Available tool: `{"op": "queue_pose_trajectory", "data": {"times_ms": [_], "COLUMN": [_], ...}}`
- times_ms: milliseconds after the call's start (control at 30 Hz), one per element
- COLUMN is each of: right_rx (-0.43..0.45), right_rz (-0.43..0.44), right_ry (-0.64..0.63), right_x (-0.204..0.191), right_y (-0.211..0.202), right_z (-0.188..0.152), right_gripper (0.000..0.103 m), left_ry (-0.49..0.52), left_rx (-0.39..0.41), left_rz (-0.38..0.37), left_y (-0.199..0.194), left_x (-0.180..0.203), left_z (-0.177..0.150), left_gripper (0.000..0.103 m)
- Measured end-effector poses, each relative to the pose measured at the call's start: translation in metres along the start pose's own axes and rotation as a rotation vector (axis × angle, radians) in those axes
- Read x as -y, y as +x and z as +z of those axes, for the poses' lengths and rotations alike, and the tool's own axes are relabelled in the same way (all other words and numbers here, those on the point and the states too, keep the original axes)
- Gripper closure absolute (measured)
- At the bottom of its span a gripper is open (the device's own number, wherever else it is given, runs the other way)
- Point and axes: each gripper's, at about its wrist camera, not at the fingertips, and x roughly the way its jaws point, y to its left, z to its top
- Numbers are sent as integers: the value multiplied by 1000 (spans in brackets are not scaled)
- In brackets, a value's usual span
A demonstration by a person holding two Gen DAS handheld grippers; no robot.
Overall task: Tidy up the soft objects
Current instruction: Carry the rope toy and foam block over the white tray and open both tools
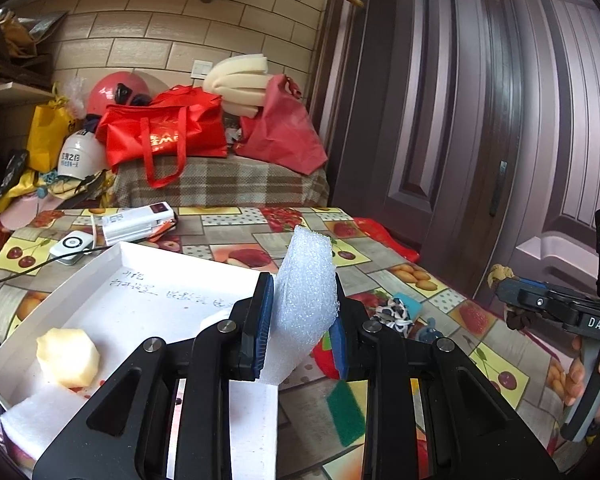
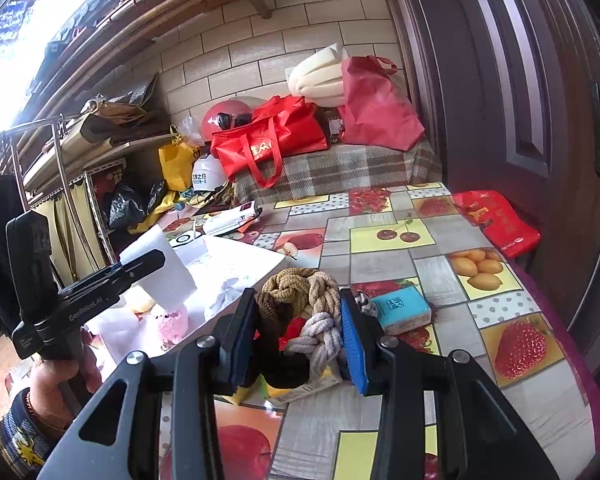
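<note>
Left tongs [image 1: 302,320] pinch a white foam strip [image 1: 306,300]; right tongs [image 2: 298,336] clamp knotted ropes [image 2: 300,300].

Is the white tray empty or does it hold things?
Not empty. The tray holds a yellow sponge and white foam.

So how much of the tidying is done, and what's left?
Partly done. The white tray already holds a yellow sponge and white foam. In hand: the left gripper is shut on a white foam strip, and the right gripper is shut on a bundle of braided ropes. Left on the table: a blue sponge and a green scouring pad.
</note>
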Motion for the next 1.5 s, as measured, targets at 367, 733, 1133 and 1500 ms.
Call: {"op": "queue_pose_trajectory", "data": {"times_ms": [367, 733, 1133, 1500], "right_rx": [-17, -86, -194, -325], "right_rz": [55, 149, 227, 239], "right_ry": [-34, -56, -36, 37], "right_x": [-27, -68, -105, -128], "right_y": [18, 58, 108, 175], "right_z": [13, 22, 24, 0], "right_gripper": [63, 63, 63, 63], "left_ry": [-31, -107, -296, -467], "left_rx": [5, 13, 59, 28], "left_rz": [35, 86, 157, 199], "left_y": [-1, -4, -17, -11], "left_x": [-11, -40, -102, -145], "left_z": [1, 4, 7, -10], "left_gripper": [78, 78, 78, 78]}}
